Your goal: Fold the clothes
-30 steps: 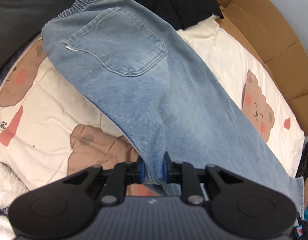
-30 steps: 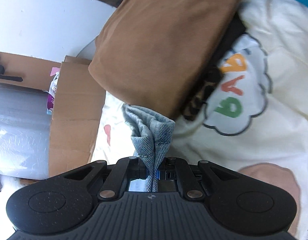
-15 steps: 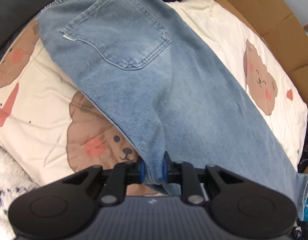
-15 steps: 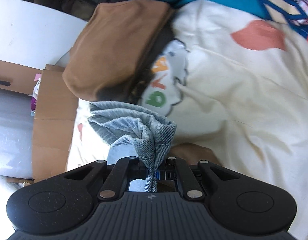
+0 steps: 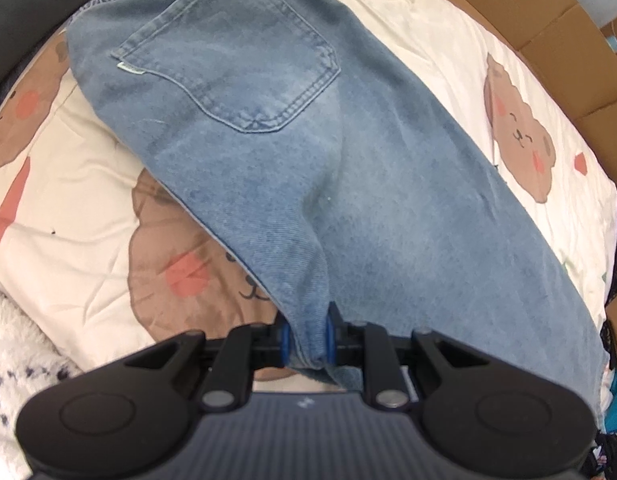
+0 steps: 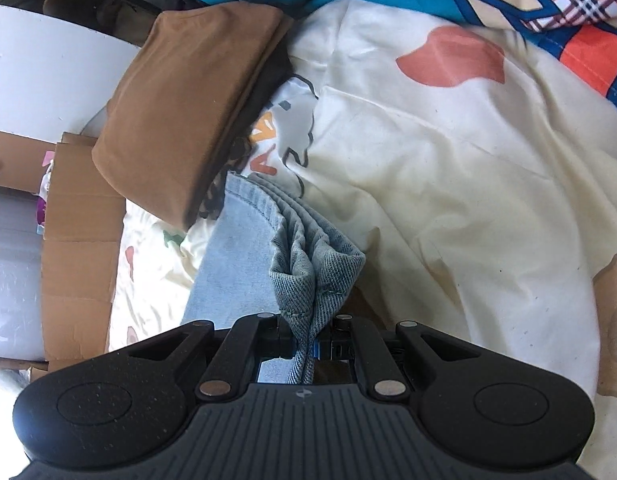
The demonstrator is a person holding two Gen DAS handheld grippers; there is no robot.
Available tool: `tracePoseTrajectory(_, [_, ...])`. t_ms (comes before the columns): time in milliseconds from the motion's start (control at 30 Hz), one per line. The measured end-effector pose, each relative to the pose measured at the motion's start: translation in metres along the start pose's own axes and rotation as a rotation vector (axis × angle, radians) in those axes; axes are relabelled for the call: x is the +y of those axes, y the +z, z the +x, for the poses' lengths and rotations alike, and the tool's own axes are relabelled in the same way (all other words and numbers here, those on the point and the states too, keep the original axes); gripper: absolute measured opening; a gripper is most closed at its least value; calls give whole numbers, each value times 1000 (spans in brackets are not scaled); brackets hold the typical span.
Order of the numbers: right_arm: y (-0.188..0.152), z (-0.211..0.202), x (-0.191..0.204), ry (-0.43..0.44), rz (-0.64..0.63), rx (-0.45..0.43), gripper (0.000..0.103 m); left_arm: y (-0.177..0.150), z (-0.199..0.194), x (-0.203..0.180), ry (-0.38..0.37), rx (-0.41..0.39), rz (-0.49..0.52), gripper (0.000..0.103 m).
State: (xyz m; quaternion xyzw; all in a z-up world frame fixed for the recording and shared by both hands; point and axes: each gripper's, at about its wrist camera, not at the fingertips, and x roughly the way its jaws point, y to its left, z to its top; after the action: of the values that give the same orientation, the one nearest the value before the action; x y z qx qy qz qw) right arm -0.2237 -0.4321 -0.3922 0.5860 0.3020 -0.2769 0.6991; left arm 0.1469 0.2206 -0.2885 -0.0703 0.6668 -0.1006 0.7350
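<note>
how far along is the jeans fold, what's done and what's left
Done: the jeans lie doubled leg on leg on the bear-print sheet, back pocket up; a folded brown garment already sits aside. In hand: the left gripper pinches the crotch edge, the right gripper clamps the bunched hems. Left: the legs are full length, so the hem-to-waist fold likely remains.

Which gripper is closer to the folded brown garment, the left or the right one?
Right. The right gripper, shut on the jeans' hem, sits just below the folded brown garment. The left gripper pinches the jeans elsewhere; no brown garment shows there.
</note>
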Motion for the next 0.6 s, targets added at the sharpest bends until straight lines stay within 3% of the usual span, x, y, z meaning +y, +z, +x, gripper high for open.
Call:
tracePoseTrajectory(267, [14,-29,-3,-26,-10,-38,6,-14,4,-2,-33,28,11,18])
tracePoseTrajectory(600, [15,-4,-28,-94,23,-40,6,-26,44,7,-16,62,-42,19])
